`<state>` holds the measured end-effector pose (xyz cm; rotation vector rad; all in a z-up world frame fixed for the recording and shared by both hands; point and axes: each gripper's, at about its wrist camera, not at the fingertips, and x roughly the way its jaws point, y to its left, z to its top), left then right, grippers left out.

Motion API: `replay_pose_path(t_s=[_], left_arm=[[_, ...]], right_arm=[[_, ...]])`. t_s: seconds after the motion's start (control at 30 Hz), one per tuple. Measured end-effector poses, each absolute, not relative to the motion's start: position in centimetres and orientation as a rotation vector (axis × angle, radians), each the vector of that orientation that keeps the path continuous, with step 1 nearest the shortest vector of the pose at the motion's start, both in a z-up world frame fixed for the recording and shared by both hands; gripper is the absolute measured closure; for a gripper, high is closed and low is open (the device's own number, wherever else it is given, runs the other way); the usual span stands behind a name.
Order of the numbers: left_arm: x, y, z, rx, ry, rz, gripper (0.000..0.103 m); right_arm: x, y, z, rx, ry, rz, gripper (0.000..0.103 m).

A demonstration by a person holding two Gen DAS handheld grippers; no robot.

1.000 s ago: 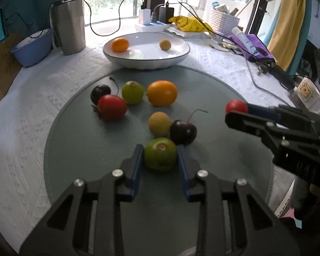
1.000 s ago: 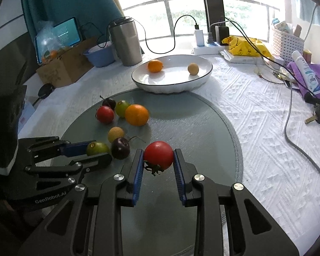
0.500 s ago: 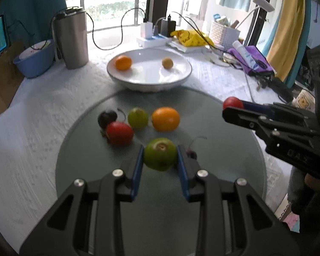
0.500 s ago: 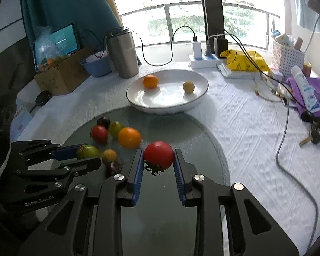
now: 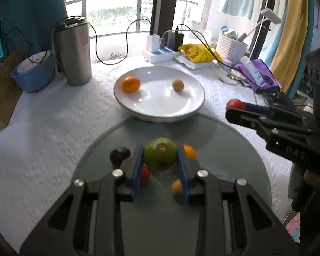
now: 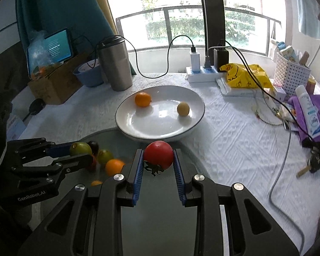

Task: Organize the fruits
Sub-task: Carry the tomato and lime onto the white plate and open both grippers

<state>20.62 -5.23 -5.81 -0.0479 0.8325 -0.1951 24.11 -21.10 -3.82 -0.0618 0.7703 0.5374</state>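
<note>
Now: left hand-held gripper [image 5: 160, 162] clamps green fruit [image 5: 160, 153]; right hand-held gripper [image 6: 158, 166] clamps tomato [image 6: 158, 154]; plate [image 6: 125, 123] holds two fruits.

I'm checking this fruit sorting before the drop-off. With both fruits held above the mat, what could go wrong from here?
1. The left hand-held gripper pinches the round green fruit only at its sides; it might slip onto the fruit lying below.
2. The right hand-held gripper squeezes a tomato, which may bruise.
3. Dropped into the white plate, either could roll against the orange.
</note>
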Motion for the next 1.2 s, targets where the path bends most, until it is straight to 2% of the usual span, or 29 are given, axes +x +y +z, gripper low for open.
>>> replay_pose_path(t_s=[1.2], left_arm=[[33.8,-2.8,-7.8,-0.078,0.864,-0.213,0.071]], right_arm=[[38.5,-14.7,-6.9,-0.124,0.868,0.586,0.073]])
